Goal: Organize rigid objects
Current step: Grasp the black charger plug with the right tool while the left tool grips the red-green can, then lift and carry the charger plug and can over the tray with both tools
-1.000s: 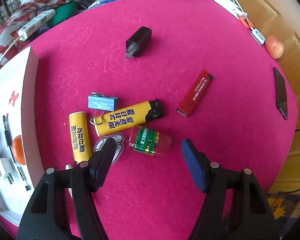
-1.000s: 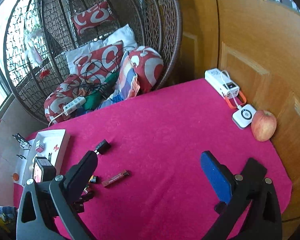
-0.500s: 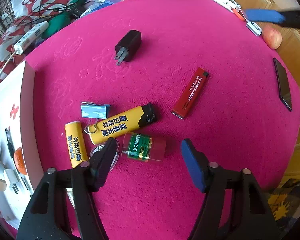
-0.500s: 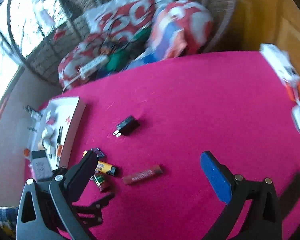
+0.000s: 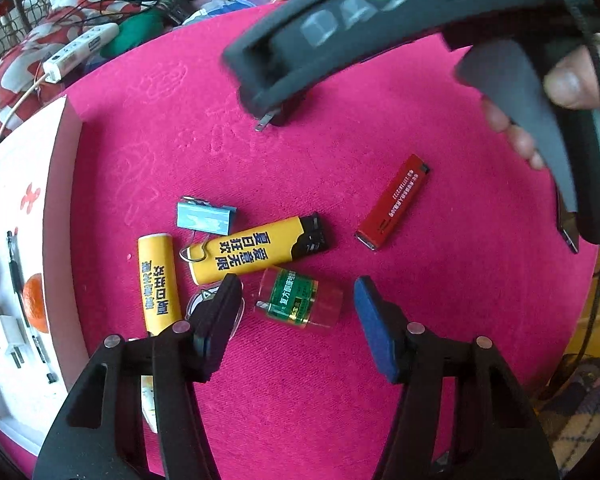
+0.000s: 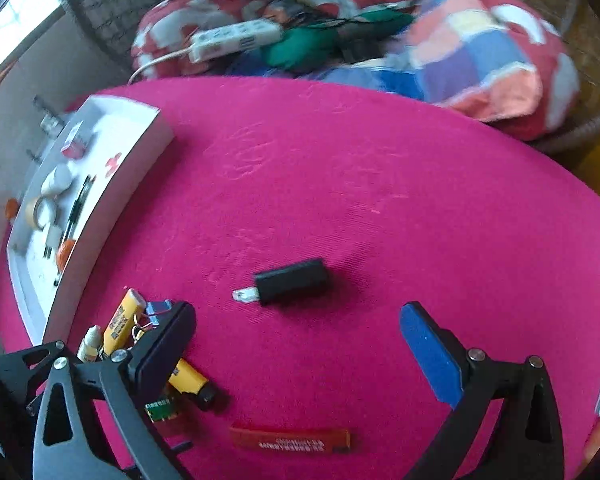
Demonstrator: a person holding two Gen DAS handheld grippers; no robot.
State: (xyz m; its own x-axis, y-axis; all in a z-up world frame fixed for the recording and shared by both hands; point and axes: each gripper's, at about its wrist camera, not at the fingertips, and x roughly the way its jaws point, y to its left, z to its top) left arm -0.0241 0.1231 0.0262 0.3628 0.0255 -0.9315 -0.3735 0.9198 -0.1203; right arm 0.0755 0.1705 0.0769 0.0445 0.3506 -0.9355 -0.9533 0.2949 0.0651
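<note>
Tablecloth: magenta fabric spread under both grippers and every loose item.
Tray: white, at the cloth's edge, far out past the left finger of each gripper; small odds and ends lie in it.
Right gripper: fingers wide apart, nothing between the pads, pointing steeply down over the cloth; from the left wrist view its black frame fills the top, with a hand wrapped around the grip.
Left gripper: fingers apart, straddling the battery without either pad pressing on it.
Long yellow lighter: lying just beyond the left gripper's fingertips, black cap towards the blue-padded finger.
Red lighter: flat on the cloth, beyond the left gripper's blue-padded finger and apart from the cluster.
Short yellow lighter: outside the left gripper's black finger.
Charger plug: black, prongs towards the tray, lying ahead of the right gripper's open fingers, nearer the black one.
Battery: green label, clear wrap, on its side between the left gripper's fingertips.
Binder clip: pale blue, beyond the long yellow lighter.
</note>
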